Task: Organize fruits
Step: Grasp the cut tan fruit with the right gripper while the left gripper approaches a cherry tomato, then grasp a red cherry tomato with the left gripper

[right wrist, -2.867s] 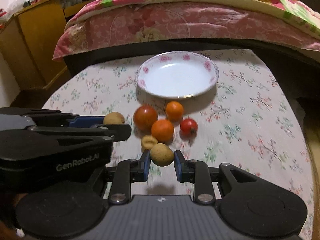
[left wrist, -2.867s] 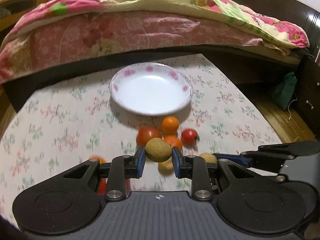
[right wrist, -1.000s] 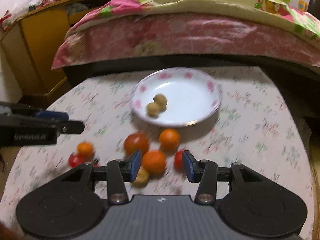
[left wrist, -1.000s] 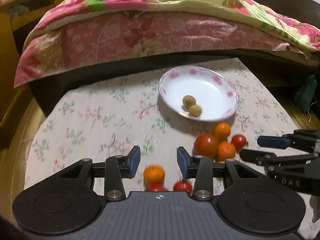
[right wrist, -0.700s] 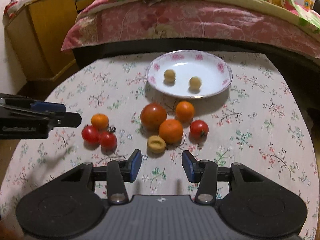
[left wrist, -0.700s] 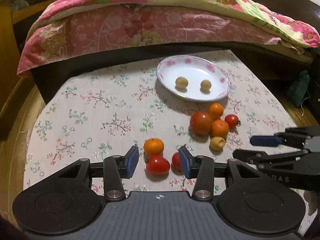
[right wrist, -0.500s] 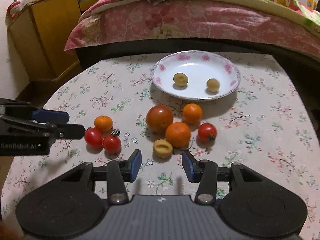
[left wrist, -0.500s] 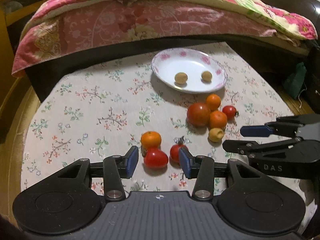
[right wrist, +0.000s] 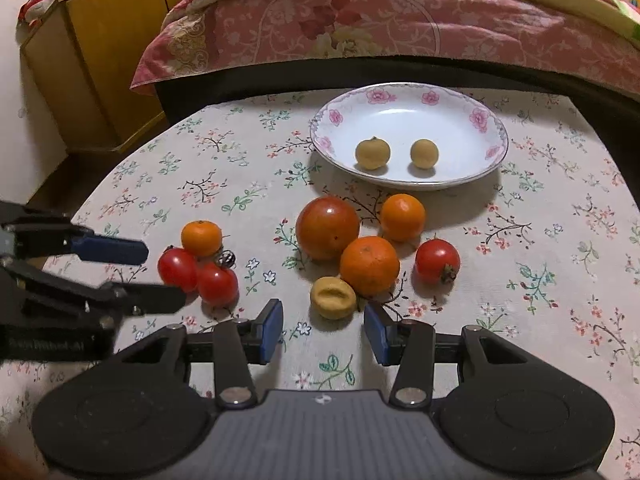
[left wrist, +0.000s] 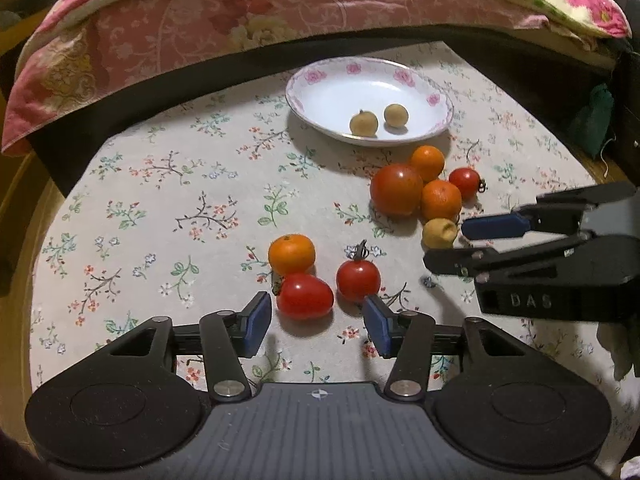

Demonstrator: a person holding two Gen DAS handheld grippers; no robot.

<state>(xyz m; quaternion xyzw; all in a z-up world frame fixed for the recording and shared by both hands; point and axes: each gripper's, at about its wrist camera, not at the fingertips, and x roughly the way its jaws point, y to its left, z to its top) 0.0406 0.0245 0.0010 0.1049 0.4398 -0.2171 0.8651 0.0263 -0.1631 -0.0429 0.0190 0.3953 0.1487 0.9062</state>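
1. Both grippers have come down from the plate toward the loose fruit, leaving 2 small tan fruits lying apart in its bowl; the left gripper's jaws have just been opening, with nothing between them.
2. Left gripper is released, its pads just short of the oval red tomato at the table's near-left part.
3. Right gripper is released too, lined up on the dented tan fruit, which touches an orange.
4. To do it well, lower each so the pads straddle 1 fruit only, close gently, and lift straight before crossing to the plate.
5. Hidden: the table's near edge lies under both gripper bodies, and the dark speck beside the 2 small tomatoes is probably a loose stem.
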